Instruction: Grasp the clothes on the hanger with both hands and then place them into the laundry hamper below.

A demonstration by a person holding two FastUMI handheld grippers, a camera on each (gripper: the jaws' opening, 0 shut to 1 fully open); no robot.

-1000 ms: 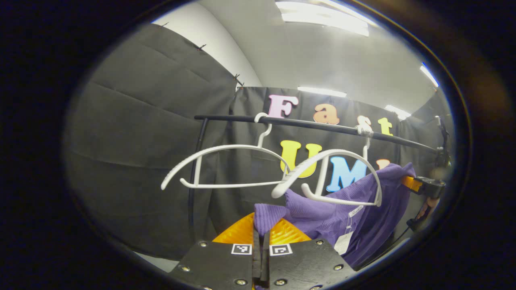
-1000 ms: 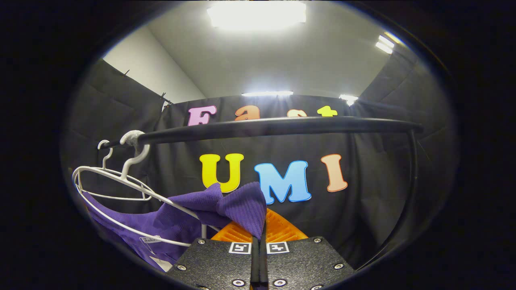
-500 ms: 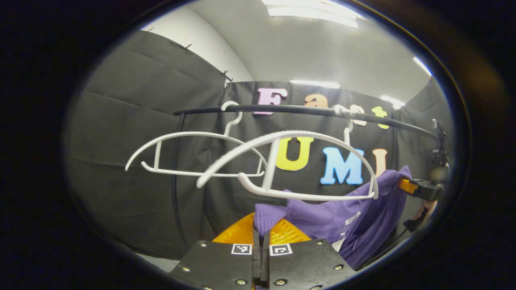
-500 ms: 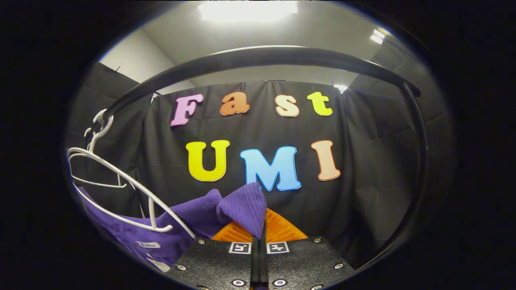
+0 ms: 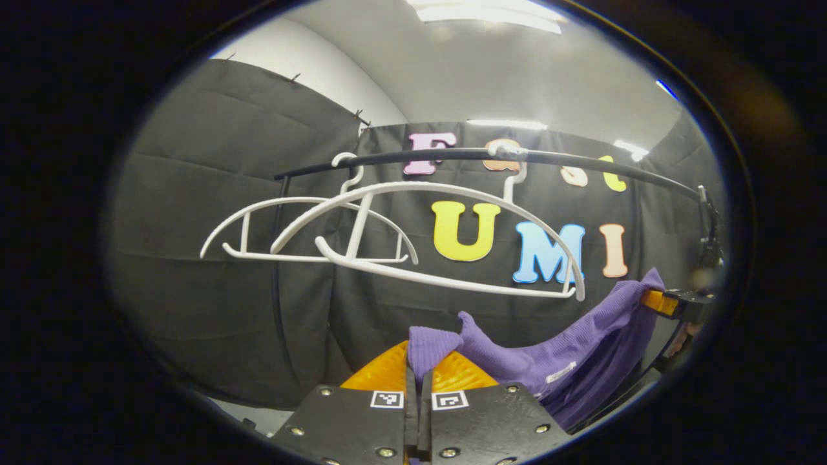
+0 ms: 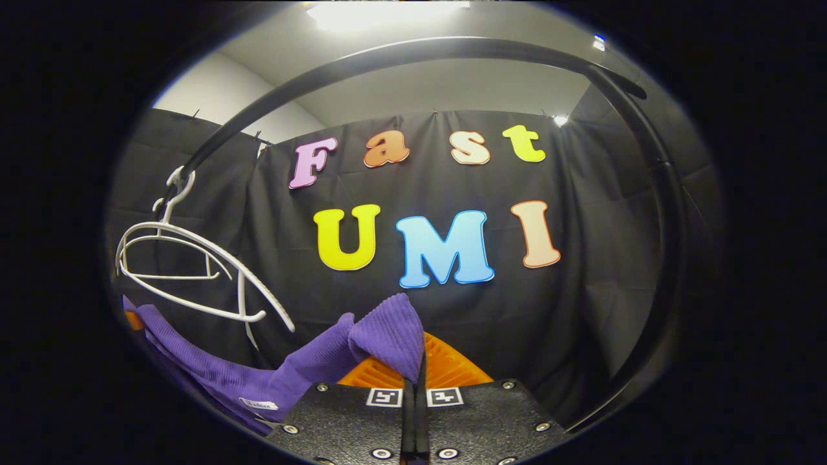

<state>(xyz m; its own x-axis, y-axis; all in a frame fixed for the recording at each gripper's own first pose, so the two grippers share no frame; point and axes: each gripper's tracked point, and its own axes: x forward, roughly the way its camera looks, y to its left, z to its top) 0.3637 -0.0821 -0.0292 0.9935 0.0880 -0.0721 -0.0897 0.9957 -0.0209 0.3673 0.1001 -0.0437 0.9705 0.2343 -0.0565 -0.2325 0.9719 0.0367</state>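
Note:
A purple ribbed garment (image 5: 568, 349) hangs stretched between my two grippers, below and apart from the white hangers. My left gripper (image 5: 418, 371) is shut on one folded corner of it. In the left gripper view the cloth runs right to my right gripper (image 5: 678, 303), where part of a hand shows. My right gripper (image 6: 418, 365) is shut on the other corner, and the garment (image 6: 213, 371) sags away to the left. The nearer white hanger (image 5: 452, 189) hangs bare on the black rail (image 5: 581, 158).
A second bare white hanger (image 5: 258, 210) hangs behind the first on the same rail. In the right gripper view both hangers (image 6: 194, 239) sit at the left, and the rail (image 6: 387, 55) arches overhead, bending down into a post (image 6: 669, 258) at the right.
The garment has slipped off the nearer hanger, which has swung back bare. Both grippers have dropped lower with the cloth, so the rail now sits higher in both views.

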